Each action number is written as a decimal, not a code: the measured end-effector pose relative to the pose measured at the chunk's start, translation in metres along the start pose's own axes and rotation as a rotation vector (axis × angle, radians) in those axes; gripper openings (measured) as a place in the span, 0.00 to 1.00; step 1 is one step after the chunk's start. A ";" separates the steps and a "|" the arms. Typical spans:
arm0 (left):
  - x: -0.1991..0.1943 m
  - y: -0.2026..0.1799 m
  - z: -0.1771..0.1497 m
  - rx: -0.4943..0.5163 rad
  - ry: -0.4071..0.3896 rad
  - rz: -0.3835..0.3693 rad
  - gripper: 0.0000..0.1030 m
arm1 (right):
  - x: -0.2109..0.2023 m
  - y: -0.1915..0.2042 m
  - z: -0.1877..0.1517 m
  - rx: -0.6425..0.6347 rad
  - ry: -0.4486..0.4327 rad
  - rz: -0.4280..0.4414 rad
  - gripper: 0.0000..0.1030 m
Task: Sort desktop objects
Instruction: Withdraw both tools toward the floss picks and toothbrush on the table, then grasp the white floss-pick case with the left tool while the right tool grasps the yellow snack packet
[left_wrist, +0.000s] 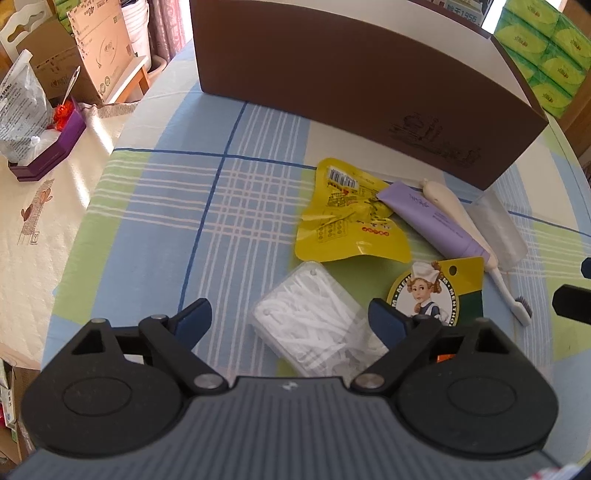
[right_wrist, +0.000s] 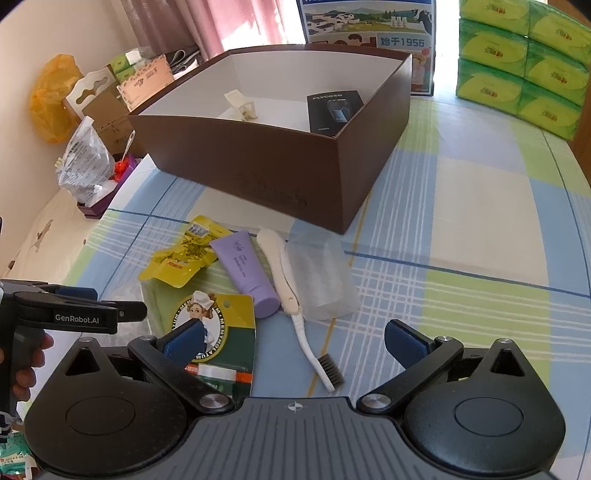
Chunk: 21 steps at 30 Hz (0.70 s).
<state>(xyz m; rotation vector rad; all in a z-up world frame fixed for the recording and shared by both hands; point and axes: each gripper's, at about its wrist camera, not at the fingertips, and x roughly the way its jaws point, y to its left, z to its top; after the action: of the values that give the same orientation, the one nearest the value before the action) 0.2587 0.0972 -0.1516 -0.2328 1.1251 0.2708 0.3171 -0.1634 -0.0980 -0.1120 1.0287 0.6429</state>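
Straddling floss-pick box (left_wrist: 314, 317) (jaws wide).

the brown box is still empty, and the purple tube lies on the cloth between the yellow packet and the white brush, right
Not quite. The brown box is not empty: the right wrist view shows a small black carton and a cream clip inside. The rest stands: the purple tube lies on the cloth between the yellow packet and the white brush.

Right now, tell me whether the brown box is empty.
Not empty: the brown box holds a black carton and a cream clip.
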 end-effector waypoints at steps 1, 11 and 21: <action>0.000 -0.001 0.000 0.001 0.000 -0.001 0.88 | 0.000 0.000 0.000 -0.002 0.001 0.001 0.98; 0.010 -0.017 -0.005 0.074 -0.008 -0.016 0.76 | 0.001 0.000 -0.003 -0.004 0.004 0.002 0.98; 0.000 0.020 -0.023 0.075 -0.022 0.004 0.72 | 0.000 0.000 -0.011 -0.026 -0.017 0.010 0.98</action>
<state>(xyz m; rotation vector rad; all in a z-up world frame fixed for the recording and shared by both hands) 0.2322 0.1084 -0.1618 -0.1605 1.1120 0.2333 0.3088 -0.1676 -0.1036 -0.1236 1.0051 0.6654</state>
